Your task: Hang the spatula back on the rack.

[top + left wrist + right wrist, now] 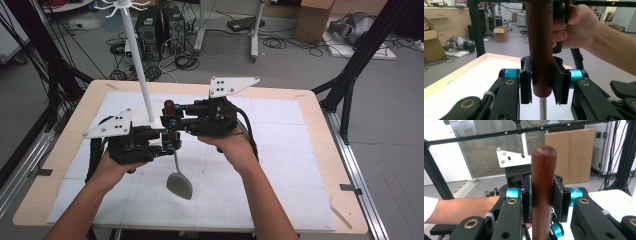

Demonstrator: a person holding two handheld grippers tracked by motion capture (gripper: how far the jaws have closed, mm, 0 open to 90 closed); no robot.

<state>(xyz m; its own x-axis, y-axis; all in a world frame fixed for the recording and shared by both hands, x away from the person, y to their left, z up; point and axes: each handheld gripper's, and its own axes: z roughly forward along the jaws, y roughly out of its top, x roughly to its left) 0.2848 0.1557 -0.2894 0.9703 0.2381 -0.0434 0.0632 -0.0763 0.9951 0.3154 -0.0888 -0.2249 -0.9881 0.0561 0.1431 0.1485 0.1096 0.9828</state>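
Together, then, the counted scene reads:

Utensil: one ladle-like spoon [176, 150], with a dark wooden handle on top, a thin metal shaft below it and a grey bowl at the bottom; it hangs upright above the middle of the counter [300, 165], the bowl nearest the near edge.

Handle: one rounded brown wooden grip [543, 187], standing vertical in both gripper views.

Left gripper [170, 142]: one, held in the person's left hand at the left of the high view; its fingers [525, 86] pinch the bottom end of the wooden handle, just above where the metal shaft comes out.

Right gripper [172, 119]: one, held in the right hand, slightly farther and to the right; its fingers [526, 200] pinch the same handle higher up, below its rounded top.

Grippers relative to each other: two, stacked one just above the other on the single handle, pointing towards each other.

Hands: two, with forearms entering from the near edge.

Stand: one white pole [140, 70] with hooks at its top, rising from the far left part of the counter, just beyond the grippers.

Marker plates: two white three-cornered plates, one on each gripper.
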